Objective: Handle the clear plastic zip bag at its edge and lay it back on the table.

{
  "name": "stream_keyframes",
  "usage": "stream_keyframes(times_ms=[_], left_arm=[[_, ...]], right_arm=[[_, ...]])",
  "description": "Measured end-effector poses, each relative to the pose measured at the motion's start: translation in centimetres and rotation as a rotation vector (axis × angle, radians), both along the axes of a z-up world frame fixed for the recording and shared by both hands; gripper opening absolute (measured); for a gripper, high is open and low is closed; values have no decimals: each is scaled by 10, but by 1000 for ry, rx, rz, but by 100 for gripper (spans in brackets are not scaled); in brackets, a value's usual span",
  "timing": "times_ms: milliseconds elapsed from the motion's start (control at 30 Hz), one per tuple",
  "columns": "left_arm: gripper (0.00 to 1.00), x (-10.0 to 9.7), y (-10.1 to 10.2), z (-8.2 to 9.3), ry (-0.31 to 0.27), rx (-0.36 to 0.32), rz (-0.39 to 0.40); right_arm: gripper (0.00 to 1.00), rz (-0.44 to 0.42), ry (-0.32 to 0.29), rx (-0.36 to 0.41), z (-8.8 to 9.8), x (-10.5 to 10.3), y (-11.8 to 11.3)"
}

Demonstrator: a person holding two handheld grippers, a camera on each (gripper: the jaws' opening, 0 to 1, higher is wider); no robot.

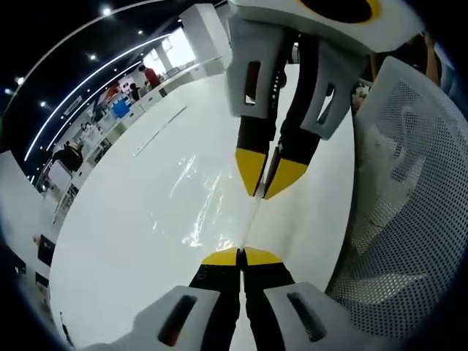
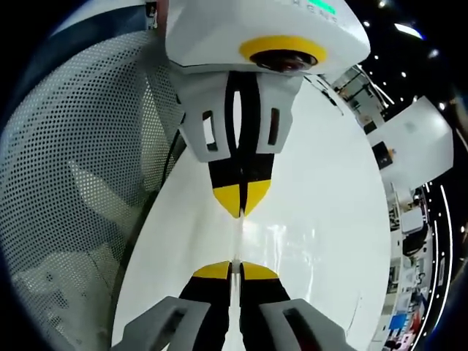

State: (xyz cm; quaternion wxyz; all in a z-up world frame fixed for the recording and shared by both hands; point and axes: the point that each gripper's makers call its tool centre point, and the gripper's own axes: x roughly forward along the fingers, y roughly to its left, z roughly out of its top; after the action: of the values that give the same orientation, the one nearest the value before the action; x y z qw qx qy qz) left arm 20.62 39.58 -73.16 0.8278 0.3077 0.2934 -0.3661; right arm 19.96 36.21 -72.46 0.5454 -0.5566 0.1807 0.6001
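Note:
The clear plastic zip bag [image 1: 201, 219] hangs stretched over the white table [image 1: 124, 248], showing mostly as glints and creases. My left gripper [image 1: 240, 254] is shut on its near edge. My right gripper [image 1: 263, 191] comes in from the top, facing it, its yellow-tipped jaws pinched on the opposite edge. In the right gripper view the right gripper [image 2: 234, 268] is shut on the bag's thin edge [image 2: 238, 238], and the left gripper [image 2: 241, 212] grips it from above. Faint bag reflections [image 2: 281, 235] lie to the right.
A white perforated mesh chair [image 1: 409, 190] stands close beside the table edge, also large in the right gripper view [image 2: 73, 168]. The white tabletop [image 2: 336, 175] stretches far beyond the grippers. Desks and a person [image 1: 150, 74] are in the distant room.

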Motion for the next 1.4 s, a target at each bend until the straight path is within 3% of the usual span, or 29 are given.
stream_keyframes(times_ms=[1400], left_arm=[[0,7,13,2,-9,7,64]], right_arm=[[0,-66,-30,-7,6,11,-22]])
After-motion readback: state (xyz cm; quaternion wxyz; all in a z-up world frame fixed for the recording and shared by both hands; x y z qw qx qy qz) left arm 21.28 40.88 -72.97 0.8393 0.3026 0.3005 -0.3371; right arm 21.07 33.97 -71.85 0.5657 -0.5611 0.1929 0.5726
